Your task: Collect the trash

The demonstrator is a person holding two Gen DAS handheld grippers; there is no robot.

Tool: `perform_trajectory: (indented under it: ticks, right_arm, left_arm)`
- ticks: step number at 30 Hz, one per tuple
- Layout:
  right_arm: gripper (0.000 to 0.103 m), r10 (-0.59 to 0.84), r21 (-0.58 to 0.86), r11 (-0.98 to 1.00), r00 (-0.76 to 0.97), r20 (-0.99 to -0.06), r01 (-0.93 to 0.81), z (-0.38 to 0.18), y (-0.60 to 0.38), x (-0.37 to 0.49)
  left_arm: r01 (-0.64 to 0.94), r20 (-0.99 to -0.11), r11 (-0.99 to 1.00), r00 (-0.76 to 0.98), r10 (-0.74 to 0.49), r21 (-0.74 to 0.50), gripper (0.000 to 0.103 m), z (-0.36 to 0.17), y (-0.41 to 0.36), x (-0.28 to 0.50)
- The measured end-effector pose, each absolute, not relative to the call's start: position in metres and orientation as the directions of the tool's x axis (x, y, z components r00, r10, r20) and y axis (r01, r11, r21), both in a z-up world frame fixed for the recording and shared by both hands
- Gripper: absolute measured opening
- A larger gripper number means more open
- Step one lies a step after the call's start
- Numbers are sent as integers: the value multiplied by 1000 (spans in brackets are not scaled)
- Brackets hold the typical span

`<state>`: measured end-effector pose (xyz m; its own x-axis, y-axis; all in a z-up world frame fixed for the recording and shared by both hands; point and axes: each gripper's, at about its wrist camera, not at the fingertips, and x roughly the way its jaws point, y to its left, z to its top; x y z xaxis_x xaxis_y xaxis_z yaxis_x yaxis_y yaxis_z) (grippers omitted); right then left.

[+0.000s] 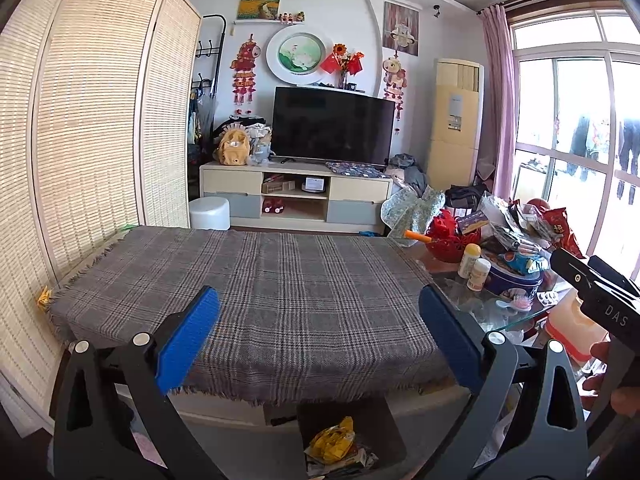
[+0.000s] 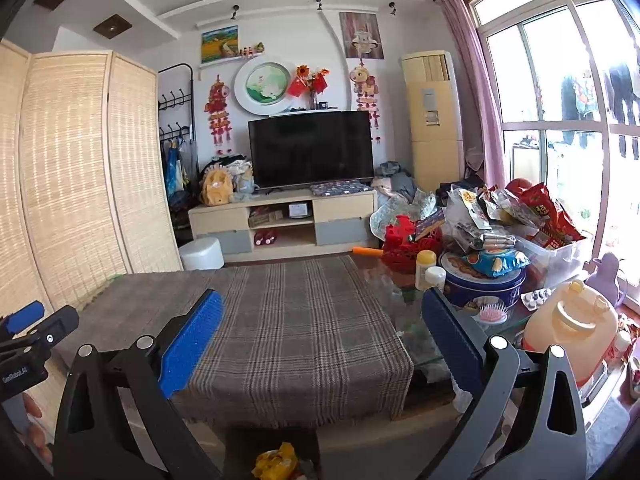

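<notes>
Both the left gripper (image 1: 320, 334) and the right gripper (image 2: 322, 336) hang with fingers spread wide and empty above the plaid-covered table (image 1: 280, 280). Yellow crumpled trash (image 1: 332, 442) lies in a dark bin (image 1: 380, 420) below the table's near edge.

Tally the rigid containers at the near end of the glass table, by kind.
Yellow-capped bottle: 1
White-capped bottle: 1
Blue round biscuit tin: 1
Large orange jug: 1
Total: 4

Grey-brown plaid cloth (image 1: 256, 280); blue tool pads (image 1: 188, 344); yellow wrapper (image 1: 332, 440).
</notes>
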<state>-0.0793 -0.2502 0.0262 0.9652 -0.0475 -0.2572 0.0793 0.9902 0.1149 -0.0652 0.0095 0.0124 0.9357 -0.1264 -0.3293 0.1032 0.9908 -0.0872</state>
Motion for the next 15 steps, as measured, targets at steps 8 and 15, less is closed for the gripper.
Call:
perform_trajectory:
  ticks: [8, 15]
  right_arm:
    - [100, -42, 116, 990, 961, -272, 76, 23, -253, -79]
    - [100, -38, 116, 990, 960, -278, 73, 22, -253, -73]
  left_arm:
    - [115, -335, 990, 932, -135, -79, 95, 11, 8, -63]
    - [116, -342, 990, 930, -138, -86, 95, 9, 10, -61]
